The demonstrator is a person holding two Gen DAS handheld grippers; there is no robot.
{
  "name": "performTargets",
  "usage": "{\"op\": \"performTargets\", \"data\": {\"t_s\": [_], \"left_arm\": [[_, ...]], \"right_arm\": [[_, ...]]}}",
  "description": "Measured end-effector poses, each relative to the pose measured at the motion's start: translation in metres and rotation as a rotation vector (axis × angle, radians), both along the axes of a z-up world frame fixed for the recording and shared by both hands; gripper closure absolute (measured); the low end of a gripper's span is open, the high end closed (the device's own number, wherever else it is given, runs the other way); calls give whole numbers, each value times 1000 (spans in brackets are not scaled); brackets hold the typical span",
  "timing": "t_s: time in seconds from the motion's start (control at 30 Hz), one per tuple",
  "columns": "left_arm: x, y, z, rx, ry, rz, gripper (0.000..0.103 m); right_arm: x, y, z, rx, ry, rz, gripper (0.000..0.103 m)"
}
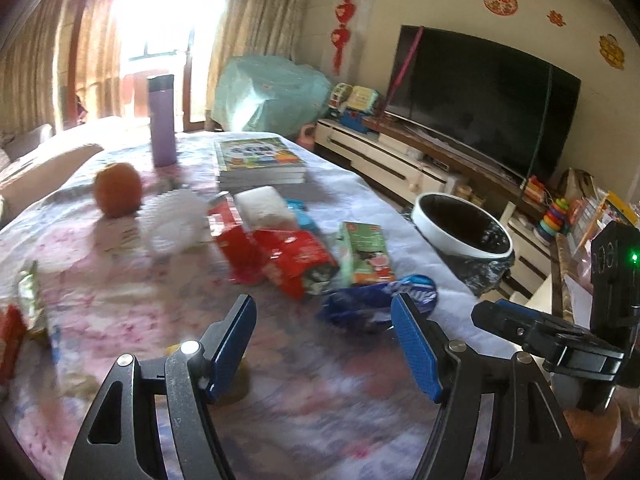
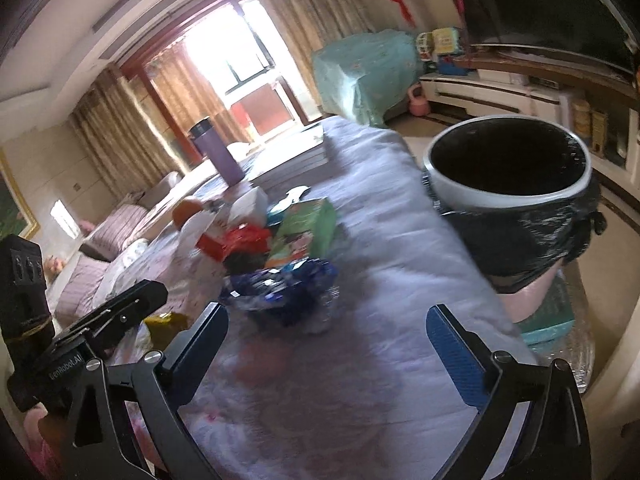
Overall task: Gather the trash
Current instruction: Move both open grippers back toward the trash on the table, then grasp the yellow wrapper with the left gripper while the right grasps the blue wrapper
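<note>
Presently: both grippers empty, approaching litter on the worktop (image 1: 120, 304).
Left gripper (image 1: 324, 344) and right gripper (image 2: 326, 344) jaws apart; blue wrapper (image 2: 280, 292) nearest, bin (image 2: 508, 176) beside worktop edge. Pinch crumpled middle, lift clear.

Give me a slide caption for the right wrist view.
Open right gripper over the cloth-covered table, blue wrapper ahead, lined bin alongside.
</note>
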State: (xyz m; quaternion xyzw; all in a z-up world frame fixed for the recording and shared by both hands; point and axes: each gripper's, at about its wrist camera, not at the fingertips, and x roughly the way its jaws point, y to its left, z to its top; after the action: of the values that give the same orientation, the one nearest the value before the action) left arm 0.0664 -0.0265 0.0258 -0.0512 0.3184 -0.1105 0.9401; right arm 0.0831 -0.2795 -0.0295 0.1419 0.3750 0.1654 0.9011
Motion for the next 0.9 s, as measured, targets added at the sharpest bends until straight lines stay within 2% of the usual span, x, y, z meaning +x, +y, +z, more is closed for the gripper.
{"op": "performTargets", "data": {"t_s": [0.33,0.53,0.9], "left_arm": [[-28,38,-3,31,24,65,27],[-20,50,-11,24,78,69,24],[-4,66,-41,30,128,109,25]], "right_arm": [[8,33,-7,-31,9,89,3],[13,44,-12,-55,18,110,3],[31,46,-26,-33,62,104,3]]}}
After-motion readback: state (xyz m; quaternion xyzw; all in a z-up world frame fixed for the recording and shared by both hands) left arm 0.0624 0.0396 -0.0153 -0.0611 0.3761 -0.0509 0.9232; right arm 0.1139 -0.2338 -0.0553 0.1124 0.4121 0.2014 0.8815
